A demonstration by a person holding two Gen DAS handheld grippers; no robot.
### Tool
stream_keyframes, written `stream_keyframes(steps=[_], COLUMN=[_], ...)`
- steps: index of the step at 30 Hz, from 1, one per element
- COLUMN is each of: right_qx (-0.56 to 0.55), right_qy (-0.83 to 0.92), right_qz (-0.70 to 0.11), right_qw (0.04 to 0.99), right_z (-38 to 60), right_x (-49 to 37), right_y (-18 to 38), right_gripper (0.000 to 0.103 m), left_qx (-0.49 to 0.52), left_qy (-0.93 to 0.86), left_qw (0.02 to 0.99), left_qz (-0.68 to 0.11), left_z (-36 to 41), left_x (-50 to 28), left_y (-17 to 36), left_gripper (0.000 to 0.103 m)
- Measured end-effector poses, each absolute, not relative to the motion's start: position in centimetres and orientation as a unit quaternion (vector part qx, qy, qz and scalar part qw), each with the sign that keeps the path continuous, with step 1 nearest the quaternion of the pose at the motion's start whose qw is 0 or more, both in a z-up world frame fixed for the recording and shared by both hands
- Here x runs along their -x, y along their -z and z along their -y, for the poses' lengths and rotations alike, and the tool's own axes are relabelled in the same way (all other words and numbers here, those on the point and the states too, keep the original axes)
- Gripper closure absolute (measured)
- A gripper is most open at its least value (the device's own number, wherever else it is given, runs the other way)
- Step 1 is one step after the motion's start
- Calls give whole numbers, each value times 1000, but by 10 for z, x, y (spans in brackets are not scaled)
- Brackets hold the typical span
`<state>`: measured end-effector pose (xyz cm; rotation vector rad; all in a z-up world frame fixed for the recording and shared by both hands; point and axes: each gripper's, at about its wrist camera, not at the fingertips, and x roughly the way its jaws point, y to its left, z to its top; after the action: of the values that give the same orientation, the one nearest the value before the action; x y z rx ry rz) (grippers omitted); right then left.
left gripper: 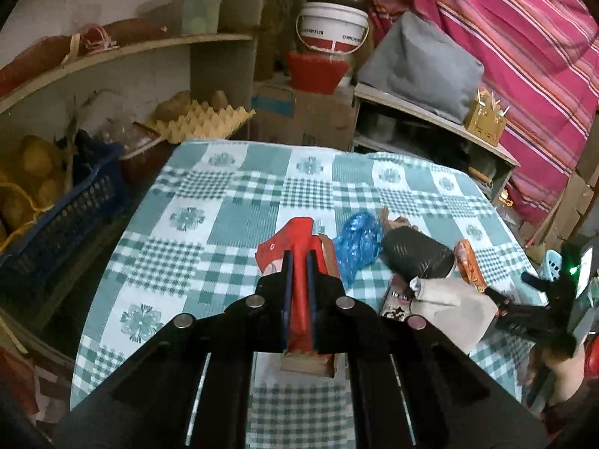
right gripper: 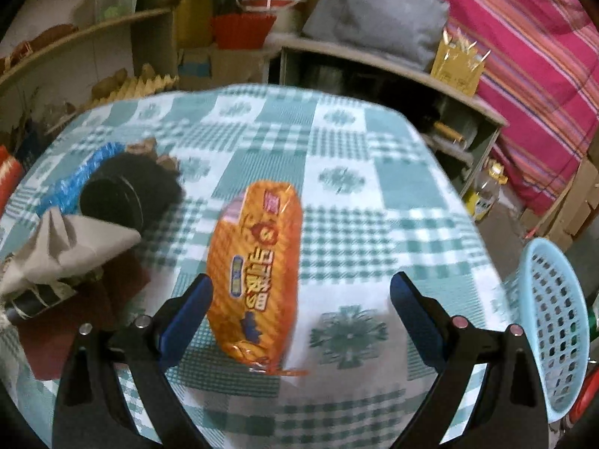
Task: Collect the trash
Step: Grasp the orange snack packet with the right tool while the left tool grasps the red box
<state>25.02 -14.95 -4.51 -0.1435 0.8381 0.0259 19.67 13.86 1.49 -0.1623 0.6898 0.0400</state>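
Trash scattered over the green-and-white checked tablecloth (left gripper: 224,194), mostly toward the near right of the table. Left gripper (left gripper: 298,258) clamped on a red carton (left gripper: 299,288), both blue pads pressed flat against its sides, the torn red flap sticking out past the tips, a brown cardboard edge showing on its right side and underneath. Just right of that, a crumpled blue plastic bag (left gripper: 357,241), touching a black cylindrical container (left gripper: 415,258) lying on its side. Some brown scrap (left gripper: 397,222) at the far end of the container, too small to identify. Nearer, a crumpled grey paper bag (left gripper: 449,299) resting against the container's open mouth, with a dark printed packet (left gripper: 395,299) partly under it.

Right gripper (right gripper: 301,292) spread wide, blue pads well apart, hovering over an orange snack packet (right gripper: 254,273) lying lengthwise between them on the cloth; neither pad touching it, as far as the blur allows. Left of the packet in the right wrist view, the same grey paper bag (right gripper: 63,243), black container (right gripper: 127,191) and blue bag (right gripper: 71,183).

At the right edge of the table, a light blue perforated basket (right gripper: 554,321), tilted, apparently just beyond the table's side. Behind the table: shelves with an egg tray (left gripper: 198,123), a white bucket (left gripper: 333,28), a grey cushion (left gripper: 423,67) and a striped pink cloth (left gripper: 524,56).
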Motion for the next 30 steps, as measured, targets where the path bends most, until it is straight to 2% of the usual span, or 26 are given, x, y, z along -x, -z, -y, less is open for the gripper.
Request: stream_keyframes(steps=[5,8,10,18,21,30], right_qx=[79,76,67,28,26,18], right_qy=[-11,-22,-30,-86,-90,-76], right_qz=[-424,-436,-437,-447,-441,-402], right_qw=[902,897,896,890,893,912], right_z=[142,140,141,140,142,172], right_x=[-252,-253,-253,-252,-252,-244], right_y=[57,61,62,60,57,28], right_gripper=[12,26,32,84,90,90], left_qx=[83,79,74,66,69,69], left_qy=[-19,-19,-18,-20,-21,-12], left_qw=[941,945,947,949,950,954], left_qz=[-326,-317,-313,-308,-303,-290], left_z=[-137,-134,-130,-126,-124,-108], left_x=[-197,-196,-196,-194,-193,-192], left_y=[-21,-25,-27,-29,-33,-44], left_gripper=[97,97,97,97,97,97])
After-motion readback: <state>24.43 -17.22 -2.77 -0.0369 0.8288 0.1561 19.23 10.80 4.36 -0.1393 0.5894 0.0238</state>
